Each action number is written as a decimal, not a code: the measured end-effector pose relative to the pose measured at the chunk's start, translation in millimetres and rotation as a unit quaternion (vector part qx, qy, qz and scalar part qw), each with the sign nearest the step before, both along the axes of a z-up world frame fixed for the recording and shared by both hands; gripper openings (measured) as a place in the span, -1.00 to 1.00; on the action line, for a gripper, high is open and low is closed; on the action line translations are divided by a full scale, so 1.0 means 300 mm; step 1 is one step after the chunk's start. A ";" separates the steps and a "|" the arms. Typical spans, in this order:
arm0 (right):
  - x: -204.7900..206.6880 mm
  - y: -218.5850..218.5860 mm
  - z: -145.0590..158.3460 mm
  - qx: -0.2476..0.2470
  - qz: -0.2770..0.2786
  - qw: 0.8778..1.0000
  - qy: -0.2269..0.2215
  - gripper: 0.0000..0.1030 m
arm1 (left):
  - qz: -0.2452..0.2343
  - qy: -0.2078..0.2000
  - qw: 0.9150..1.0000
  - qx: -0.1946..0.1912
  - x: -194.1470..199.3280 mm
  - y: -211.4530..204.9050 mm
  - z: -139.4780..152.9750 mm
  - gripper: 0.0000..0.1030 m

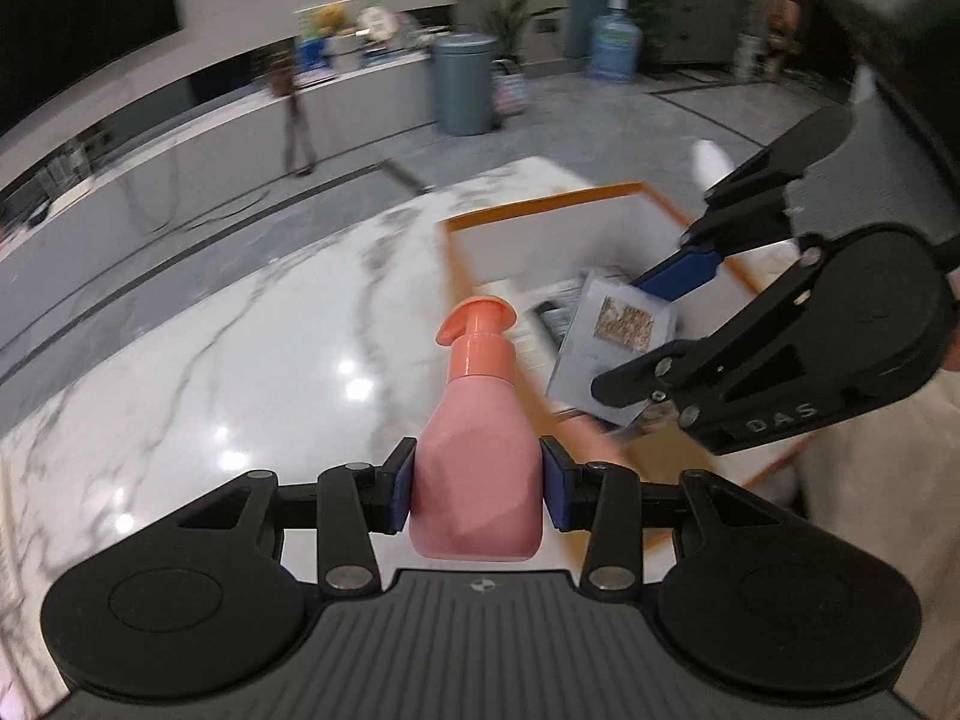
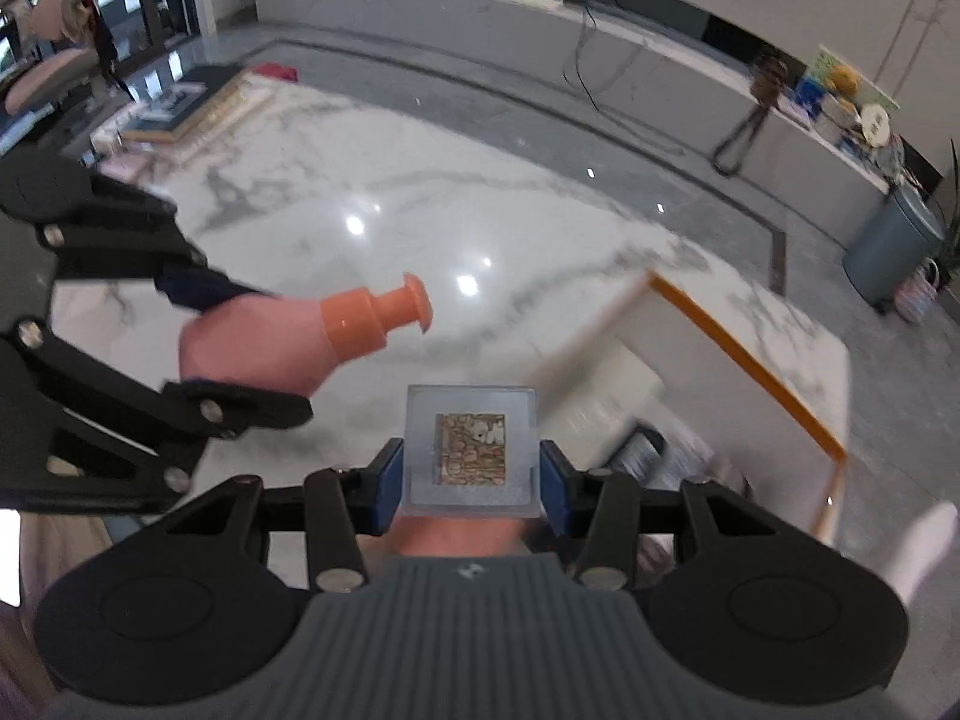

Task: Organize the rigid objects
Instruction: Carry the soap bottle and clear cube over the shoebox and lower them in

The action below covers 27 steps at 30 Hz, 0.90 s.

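My left gripper [image 1: 477, 489] is shut on a pink pump bottle [image 1: 477, 450] with an orange cap, held above the white marble table [image 1: 240, 360]. In the right wrist view the bottle [image 2: 270, 339] shows at the left in that gripper [image 2: 240, 348]. My right gripper [image 2: 468, 480] is shut on a clear flat case [image 2: 471, 444] with a brown picture. In the left wrist view that case [image 1: 612, 342] hangs over the orange-rimmed white box [image 1: 540, 228], held by the right gripper [image 1: 654, 336].
The orange-rimmed box [image 2: 750, 360] holds some dark and printed packets [image 2: 642, 450]. A stack of books [image 2: 174, 114] lies at the table's far left. A grey bin [image 1: 465, 84] and a water jug [image 1: 613, 42] stand on the floor beyond.
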State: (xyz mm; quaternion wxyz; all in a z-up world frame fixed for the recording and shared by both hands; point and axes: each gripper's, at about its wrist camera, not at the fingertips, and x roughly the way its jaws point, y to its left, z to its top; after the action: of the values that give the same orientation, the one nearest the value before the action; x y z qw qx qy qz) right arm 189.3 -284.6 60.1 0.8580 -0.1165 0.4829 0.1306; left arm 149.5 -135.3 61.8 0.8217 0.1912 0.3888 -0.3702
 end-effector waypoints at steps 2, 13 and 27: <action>-0.036 -0.055 -0.012 -0.015 0.002 1.000 0.012 -0.10 | -0.016 0.009 1.000 -0.006 -0.017 -0.060 -0.004 -0.07; -0.083 -0.271 -0.164 -0.065 -0.015 0.993 0.097 -0.10 | -0.055 0.072 0.996 -0.014 0.001 -0.298 -0.152 -0.07; 0.017 -0.277 -0.365 -0.108 0.095 0.958 0.247 -0.09 | -0.058 0.104 0.993 -0.001 0.052 -0.383 -0.264 -0.07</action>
State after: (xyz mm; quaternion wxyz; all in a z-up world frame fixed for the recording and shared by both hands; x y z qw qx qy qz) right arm 194.4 -367.8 -49.3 0.6780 -0.2182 0.6777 0.1831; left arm 165.0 -250.1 -17.4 0.7541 0.1731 0.4597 -0.4358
